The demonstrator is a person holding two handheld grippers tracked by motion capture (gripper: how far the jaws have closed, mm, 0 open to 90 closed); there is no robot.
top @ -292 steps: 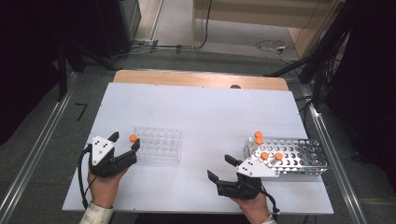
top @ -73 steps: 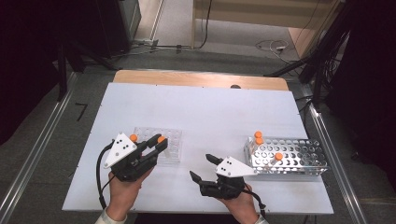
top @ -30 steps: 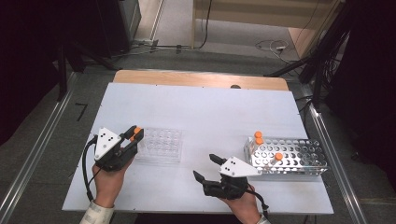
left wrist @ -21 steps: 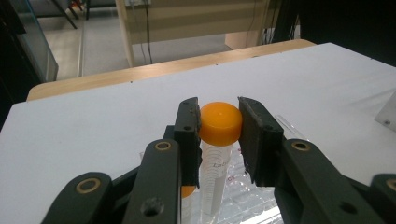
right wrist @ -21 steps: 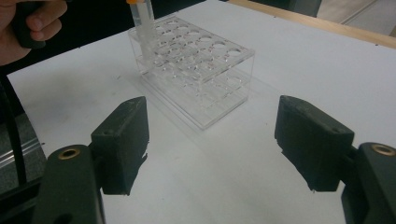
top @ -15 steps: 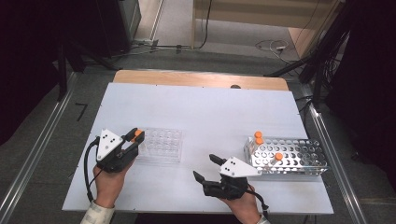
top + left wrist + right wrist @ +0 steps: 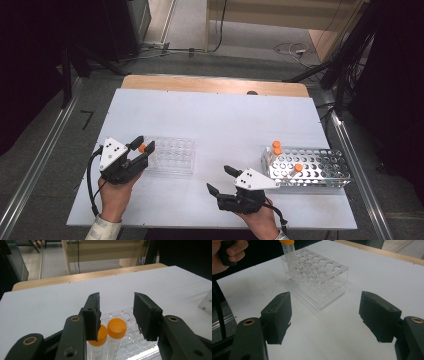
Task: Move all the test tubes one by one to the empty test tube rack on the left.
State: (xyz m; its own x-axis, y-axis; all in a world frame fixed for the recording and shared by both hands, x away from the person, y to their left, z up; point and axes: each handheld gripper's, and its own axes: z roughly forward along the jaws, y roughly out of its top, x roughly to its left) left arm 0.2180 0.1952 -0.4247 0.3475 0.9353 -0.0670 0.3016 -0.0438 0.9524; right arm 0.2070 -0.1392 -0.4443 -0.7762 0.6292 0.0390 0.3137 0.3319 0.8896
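Note:
A clear plastic rack (image 7: 172, 156) stands at the table's front left. Two orange-capped tubes (image 7: 116, 326) stand upright in its near-left holes. My left gripper (image 7: 144, 144) is at that end of the rack. Its jaws have just been opening and now stand apart around the tube caps, with the pads (image 7: 146, 315) off them. One cap (image 7: 101, 333) is partly hidden behind the left jaw. My right gripper (image 7: 221, 179) rests open near the front edge with nothing between its jaws. From it I see the clear rack (image 7: 317, 275) and a tube (image 7: 288, 251).
A metal rack (image 7: 312, 170) with three orange-capped tubes (image 7: 276, 147) stands at the front right, just beyond my right gripper. A wooden strip (image 7: 215, 85) runs along the table's far edge. A hand (image 7: 227, 250) holds the left gripper.
The left gripper's jaws have parted from the orange-capped tube in the clear rack. Both hands have stayed where they were.

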